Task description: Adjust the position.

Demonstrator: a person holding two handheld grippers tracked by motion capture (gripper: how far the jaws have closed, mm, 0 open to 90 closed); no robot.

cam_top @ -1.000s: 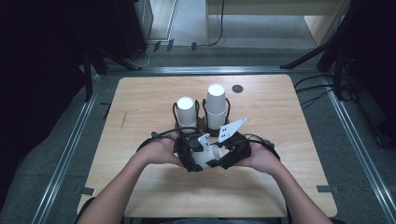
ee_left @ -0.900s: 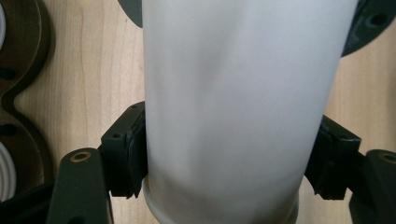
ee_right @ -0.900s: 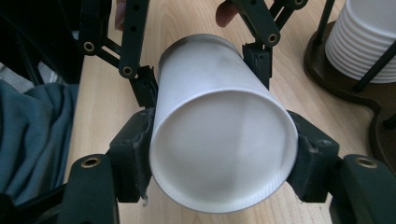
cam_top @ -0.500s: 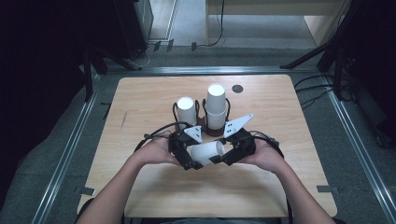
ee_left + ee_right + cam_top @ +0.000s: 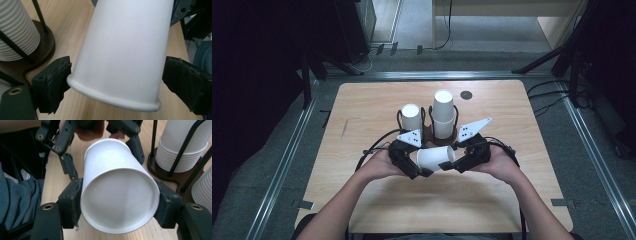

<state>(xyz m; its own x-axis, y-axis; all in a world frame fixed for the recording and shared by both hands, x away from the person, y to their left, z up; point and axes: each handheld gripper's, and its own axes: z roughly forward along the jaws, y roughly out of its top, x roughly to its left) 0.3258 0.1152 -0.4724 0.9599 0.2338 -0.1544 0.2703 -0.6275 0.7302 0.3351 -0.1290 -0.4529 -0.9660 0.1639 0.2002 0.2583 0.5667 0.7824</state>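
Note:
A white paper cup (image 5: 435, 157) lies on its side above the table, between the two grippers. My right gripper (image 5: 451, 160) is shut on its base end; in the right gripper view both pads (image 5: 72, 202) press the cup's (image 5: 117, 192) wall on either side. My left gripper (image 5: 422, 162) sits at the rim end. In the left gripper view the cup (image 5: 125, 50) lies between its jaws, which have just been opening: the right pad (image 5: 185, 85) stands off the rim, the left pad is close beside it.
Behind the grippers stands a black wire holder on a brown base (image 5: 429, 134) with two stacks of white cups, a shorter one (image 5: 410, 117) and a taller one (image 5: 443, 112). A small black disc (image 5: 466, 94) lies on the wooden table (image 5: 362, 115) farther back.
The left gripper has drawn away to the left and its jaws have widened. The cup now lies bare between the two grippers. The right hand has stayed put.

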